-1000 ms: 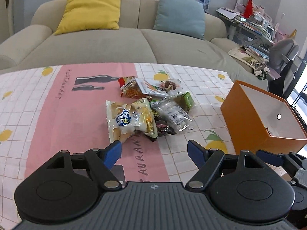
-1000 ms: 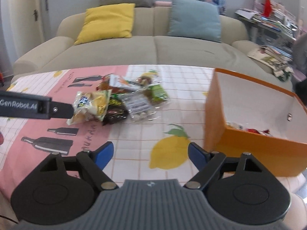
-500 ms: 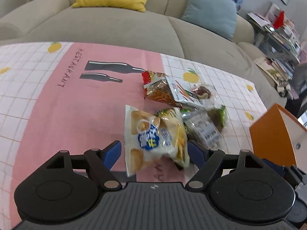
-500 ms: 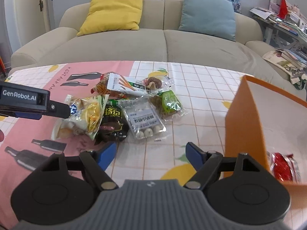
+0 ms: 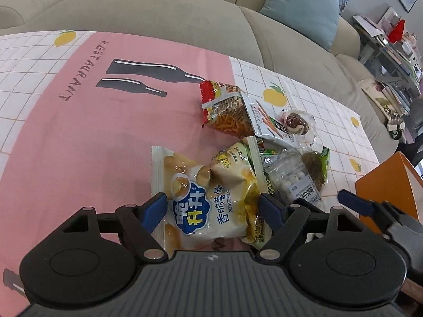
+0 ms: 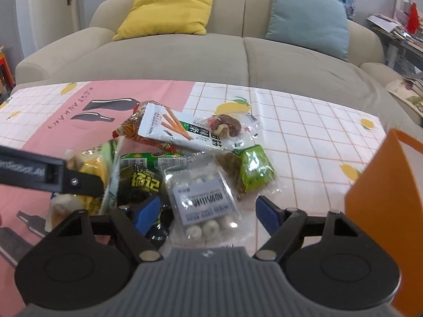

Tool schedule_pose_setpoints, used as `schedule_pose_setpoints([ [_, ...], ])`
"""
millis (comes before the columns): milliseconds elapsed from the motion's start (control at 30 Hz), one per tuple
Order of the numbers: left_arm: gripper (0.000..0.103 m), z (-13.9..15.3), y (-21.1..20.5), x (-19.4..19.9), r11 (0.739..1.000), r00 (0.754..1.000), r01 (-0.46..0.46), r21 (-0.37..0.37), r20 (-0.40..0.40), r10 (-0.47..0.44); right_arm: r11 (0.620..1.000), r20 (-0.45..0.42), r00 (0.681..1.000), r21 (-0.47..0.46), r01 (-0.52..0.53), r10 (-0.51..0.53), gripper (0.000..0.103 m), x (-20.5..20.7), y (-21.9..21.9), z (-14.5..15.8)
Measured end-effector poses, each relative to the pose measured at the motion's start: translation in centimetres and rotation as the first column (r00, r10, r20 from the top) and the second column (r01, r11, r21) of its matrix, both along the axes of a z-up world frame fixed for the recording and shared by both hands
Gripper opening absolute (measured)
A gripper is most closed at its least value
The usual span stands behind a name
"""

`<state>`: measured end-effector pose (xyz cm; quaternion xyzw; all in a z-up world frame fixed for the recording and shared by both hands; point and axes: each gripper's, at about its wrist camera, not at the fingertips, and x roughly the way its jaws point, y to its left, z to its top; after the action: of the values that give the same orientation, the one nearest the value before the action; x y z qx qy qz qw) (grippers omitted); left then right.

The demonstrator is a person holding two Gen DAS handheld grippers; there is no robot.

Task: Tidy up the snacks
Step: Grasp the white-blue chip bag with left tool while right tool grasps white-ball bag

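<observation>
Left gripper (image 5: pixel 212 207): fingers (image 5: pixel 156 206) apart, one on each side of the potato stick bag (image 5: pixel 201 200), which fills the gap betw. them; whether the pads touch the bag cannot be told. Right gripper (image 6: pixel 208 212): fingers (image 6: pixel 146 210) apart, straddling the clear pack of white balls (image 6: pixel 203 203); contact w/ it not discernible. Left finger of this gripper lies over a dark wrapper w/ yellow lettering (image 6: pixel 144 182).

Snack pile, on the tablecloth (image 5: pixel 79 121) (pink panel w/ bottle print, white grid w/ lemons): potato stick bag nearest the left gripper; just beside it, to the right, the pack of white balls. Farther back, red noodle bag (image 5: pixel 224 111) w/ a white biscuit stick pack (image 6: pixel 174 129) lying across it; next to that, a clear wrap holding a brown pastry (image 6: pixel 227 126). Green packet (image 6: pixel 253 170) at the pile's right edge.

Orange box (image 6: pixel 388 206): right of the pile, apart from it; only the outer wall and a strip of white inside show, contents not visible. Sofa (image 6: pixel 238 52) behind table, w/ yellow cushion (image 6: pixel 169 10) and blue cushion (image 6: pixel 309 18)
</observation>
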<state>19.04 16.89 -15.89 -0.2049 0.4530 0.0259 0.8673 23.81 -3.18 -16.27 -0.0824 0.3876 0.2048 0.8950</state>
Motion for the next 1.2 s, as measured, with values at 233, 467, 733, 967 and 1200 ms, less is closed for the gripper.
schedule_pose_setpoints([
  [233,0.091,-0.4,0.3,0.2,1.0,1.0,-0.006,-0.016,-0.007,0.005,0.999,-0.063,0.998,0.049,0.017,-0.014,0.077,1.3,0.1,-1.6],
  [467,0.094,-0.8,0.0,0.3,1.0,1.0,-0.003,0.0,-0.008,0.003,0.999,-0.069,0.998,0.051,0.002,0.002,0.065,0.7,0.6,-1.6],
  [733,0.07,-0.4,-0.7,-0.3,0.999,1.0,0.032,0.042,0.0,-0.032,0.999,-0.081,0.997,0.051,0.004,0.0,0.064,-0.6,0.4,-1.6],
  [967,0.055,0.2,-1.3,-1.8,0.998,1.0,0.026,0.056,0.014,-0.027,0.999,-0.101,0.995,0.048,0.007,-0.002,0.064,-2.1,-0.2,-1.5],
  [1200,0.049,1.1,-1.8,-3.8,1.0,1.0,0.014,0.02,0.022,-0.014,0.997,-0.127,0.991,0.066,0.037,-0.028,0.061,-3.8,-1.4,-0.9],
])
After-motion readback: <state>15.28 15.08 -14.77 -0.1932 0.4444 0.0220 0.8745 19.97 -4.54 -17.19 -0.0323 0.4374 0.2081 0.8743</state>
